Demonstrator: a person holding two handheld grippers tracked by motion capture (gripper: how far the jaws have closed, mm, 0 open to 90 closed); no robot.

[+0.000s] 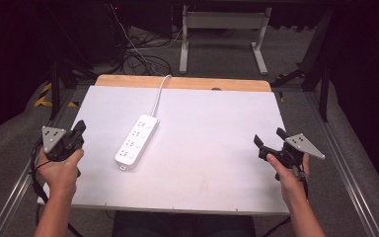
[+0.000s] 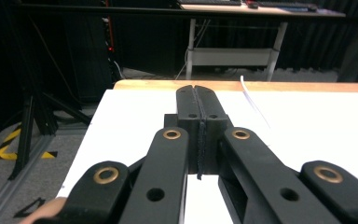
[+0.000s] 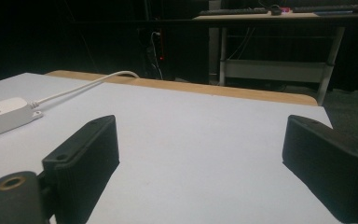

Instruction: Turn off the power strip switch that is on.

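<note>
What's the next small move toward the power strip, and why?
Probably open the left tongs and ease them right toward the power strip. Their jaws are pressed shut on nothing, at the table's left edge, nearer the strip than the open right tongs.

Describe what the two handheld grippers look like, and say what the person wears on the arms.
Both grippers are black. The left gripper and the right gripper each carry a grey three-cornered plate dotted with small holes. Brass-coloured rings sit in the linkage arms, and the jaw pads are ribbed on the inside. A dark cable trails from the left gripper. The forearms are bare, with no sleeves or gloves.
</note>
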